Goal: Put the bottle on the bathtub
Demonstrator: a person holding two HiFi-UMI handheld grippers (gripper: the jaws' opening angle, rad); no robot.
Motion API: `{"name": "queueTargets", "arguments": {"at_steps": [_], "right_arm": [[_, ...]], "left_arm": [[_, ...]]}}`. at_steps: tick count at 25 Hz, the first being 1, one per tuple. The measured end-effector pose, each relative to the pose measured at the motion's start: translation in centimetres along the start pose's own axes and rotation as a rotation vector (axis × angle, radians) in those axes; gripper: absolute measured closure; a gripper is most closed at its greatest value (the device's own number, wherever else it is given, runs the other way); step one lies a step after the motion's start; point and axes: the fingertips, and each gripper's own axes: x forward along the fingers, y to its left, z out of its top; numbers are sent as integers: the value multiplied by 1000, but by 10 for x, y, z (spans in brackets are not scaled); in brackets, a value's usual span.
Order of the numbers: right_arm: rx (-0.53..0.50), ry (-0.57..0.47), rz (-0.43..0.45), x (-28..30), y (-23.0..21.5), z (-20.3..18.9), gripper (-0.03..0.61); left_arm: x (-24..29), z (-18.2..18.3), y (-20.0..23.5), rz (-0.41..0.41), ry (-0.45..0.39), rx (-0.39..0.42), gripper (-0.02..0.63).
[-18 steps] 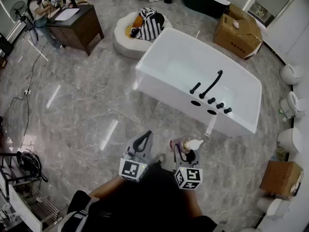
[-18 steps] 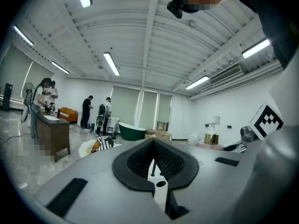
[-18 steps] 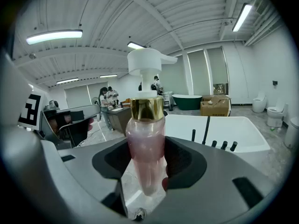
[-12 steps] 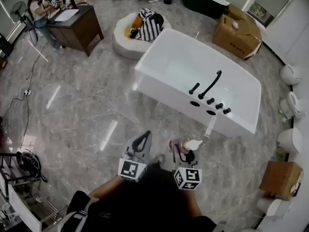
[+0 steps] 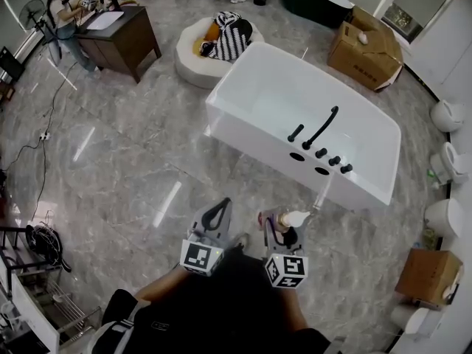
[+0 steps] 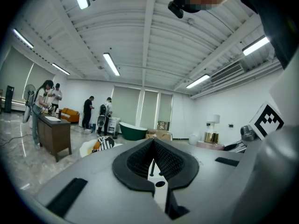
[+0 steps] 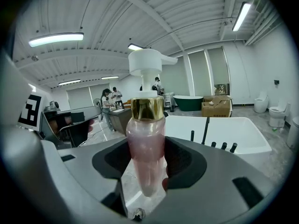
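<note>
A pink pump bottle with a gold collar and a white pump head stands upright between the jaws of my right gripper, which is shut on it. From the head view the bottle and right gripper hang over the marble floor, a short way in front of the white bathtub. The tub lies ahead and to the right in the right gripper view. My left gripper is beside the right one, its jaws together with nothing between them.
A black faucet and several knobs sit on the tub's near deck. Behind the tub are a round white cushion and a cardboard box. A brown desk stands far left; toilets line the right wall.
</note>
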Motion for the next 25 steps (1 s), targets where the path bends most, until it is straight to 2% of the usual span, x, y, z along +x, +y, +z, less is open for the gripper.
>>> {"name": "queueTargets", "arguments": {"at_steps": [8,12,20,25], "right_arm": [[-5,-1,41,-9,-30,-4,362],[-22,-9,74,-13,-40,-4,362],[-31,7,95,-5,-52,-6,362],[-31,9,91,10,-58,2,362]], "left_arm": [[11,-5,-33,37,19,7,598],[11,1,-45,76,-10,3,598],[20,-2,-49,96,5,6,598],[38,-17,-47,92,31,-53,598]]}}
